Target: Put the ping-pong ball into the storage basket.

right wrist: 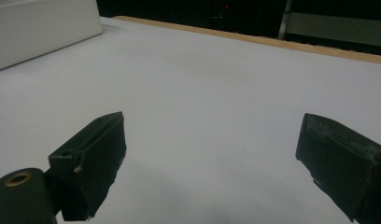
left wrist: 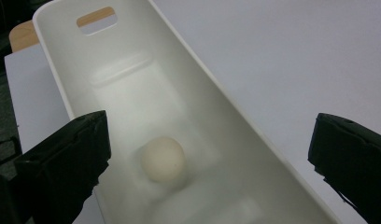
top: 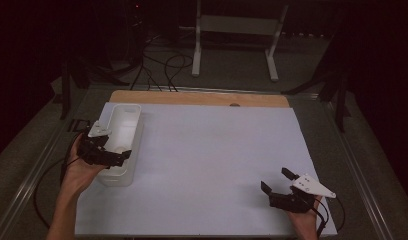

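A long white bin (top: 126,111) stands on the left part of the table. Inside it, a pale round ball (left wrist: 163,158) rests on the bin floor (left wrist: 132,100). My left gripper (top: 117,157) hovers over the near end of the bin, open, with nothing between its jaws (left wrist: 207,163); the ball lies below and between them, untouched. My right gripper (top: 277,181) stays low over the white sheet at the front right, open and empty (right wrist: 209,154). The bin's side wall (right wrist: 39,28) shows far off at the left in the right gripper view.
A white sheet (top: 212,150) covers the table, with a wooden edge strip (top: 202,97) at the back. Beyond the table are cables (top: 162,70) and a white stand (top: 237,30) on the dark floor. A handle slot (left wrist: 96,19) pierces the bin's far end.
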`<state>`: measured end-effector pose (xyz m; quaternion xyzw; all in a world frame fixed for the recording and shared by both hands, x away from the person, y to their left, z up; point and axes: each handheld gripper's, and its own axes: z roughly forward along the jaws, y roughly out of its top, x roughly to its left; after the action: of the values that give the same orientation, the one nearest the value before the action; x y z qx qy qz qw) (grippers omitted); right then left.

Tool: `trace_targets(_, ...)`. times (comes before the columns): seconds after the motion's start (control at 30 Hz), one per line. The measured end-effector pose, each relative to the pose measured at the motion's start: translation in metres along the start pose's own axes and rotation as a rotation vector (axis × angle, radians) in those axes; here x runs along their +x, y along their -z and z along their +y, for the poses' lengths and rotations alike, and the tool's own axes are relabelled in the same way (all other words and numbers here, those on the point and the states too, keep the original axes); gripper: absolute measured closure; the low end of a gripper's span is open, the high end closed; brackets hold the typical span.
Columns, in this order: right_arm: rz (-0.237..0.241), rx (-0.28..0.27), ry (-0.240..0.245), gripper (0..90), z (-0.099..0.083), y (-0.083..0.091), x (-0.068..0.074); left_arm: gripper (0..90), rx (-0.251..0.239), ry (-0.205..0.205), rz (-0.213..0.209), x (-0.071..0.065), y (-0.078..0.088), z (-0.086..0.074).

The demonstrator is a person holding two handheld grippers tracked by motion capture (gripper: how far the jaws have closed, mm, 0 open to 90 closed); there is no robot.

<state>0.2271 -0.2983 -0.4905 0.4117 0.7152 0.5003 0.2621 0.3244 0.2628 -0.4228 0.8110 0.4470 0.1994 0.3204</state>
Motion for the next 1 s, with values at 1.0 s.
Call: trace_targets(1.0,0.006,-0.009,0.002,8.0,0.0,0.0,0.001,0.0,-0.258,-0.022,0.05,-0.038,0.018,-0.048)
